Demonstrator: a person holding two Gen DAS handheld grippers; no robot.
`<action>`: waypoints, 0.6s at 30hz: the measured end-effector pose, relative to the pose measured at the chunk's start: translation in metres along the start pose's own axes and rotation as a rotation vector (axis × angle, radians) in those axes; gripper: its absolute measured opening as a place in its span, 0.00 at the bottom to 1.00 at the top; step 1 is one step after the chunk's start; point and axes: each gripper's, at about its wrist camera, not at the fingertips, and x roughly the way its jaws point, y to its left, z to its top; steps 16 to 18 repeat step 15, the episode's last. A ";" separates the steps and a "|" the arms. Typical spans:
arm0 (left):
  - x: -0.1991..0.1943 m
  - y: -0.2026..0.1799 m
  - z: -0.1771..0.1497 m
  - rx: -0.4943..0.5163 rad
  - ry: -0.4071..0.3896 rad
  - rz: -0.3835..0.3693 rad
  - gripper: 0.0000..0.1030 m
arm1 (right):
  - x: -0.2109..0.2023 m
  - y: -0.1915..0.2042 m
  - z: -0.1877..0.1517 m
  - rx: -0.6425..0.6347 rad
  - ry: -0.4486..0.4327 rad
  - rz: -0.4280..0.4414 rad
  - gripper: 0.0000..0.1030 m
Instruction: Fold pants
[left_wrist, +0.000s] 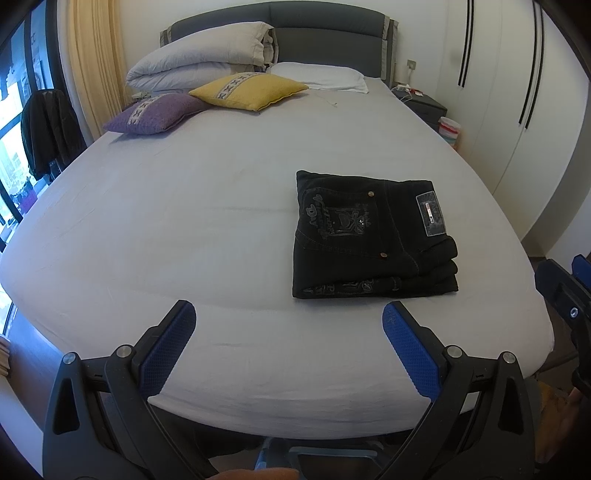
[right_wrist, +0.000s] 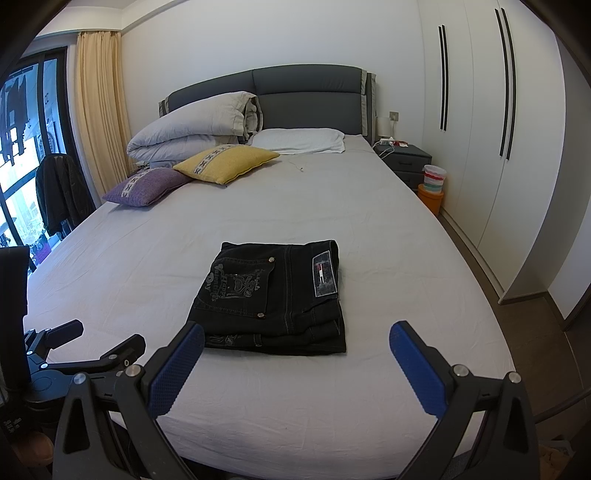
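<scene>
Jaws of both the left gripper (left_wrist: 289, 317) and right gripper (right_wrist: 296, 336) gape wide and empty above the bed's (right_wrist: 258, 406) near edge, apparently because the black pants (right_wrist: 273, 299) already lie folded compactly on the sheet, their lower layers hidden beneath the top.

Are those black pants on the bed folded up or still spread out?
Folded. The black pants lie as a compact stacked rectangle on the bed, layers showing at the near edge, back pocket and label on top. Neither gripper touches them.
</scene>
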 end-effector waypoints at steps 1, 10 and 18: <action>0.000 0.000 0.000 0.000 0.000 0.002 1.00 | 0.000 0.000 0.001 0.000 0.000 0.000 1.00; 0.000 0.002 0.001 0.006 -0.008 0.004 1.00 | 0.001 -0.001 0.001 -0.001 0.001 0.002 1.00; -0.001 -0.001 0.002 0.010 -0.009 0.002 1.00 | 0.001 -0.001 0.001 -0.001 0.003 0.002 1.00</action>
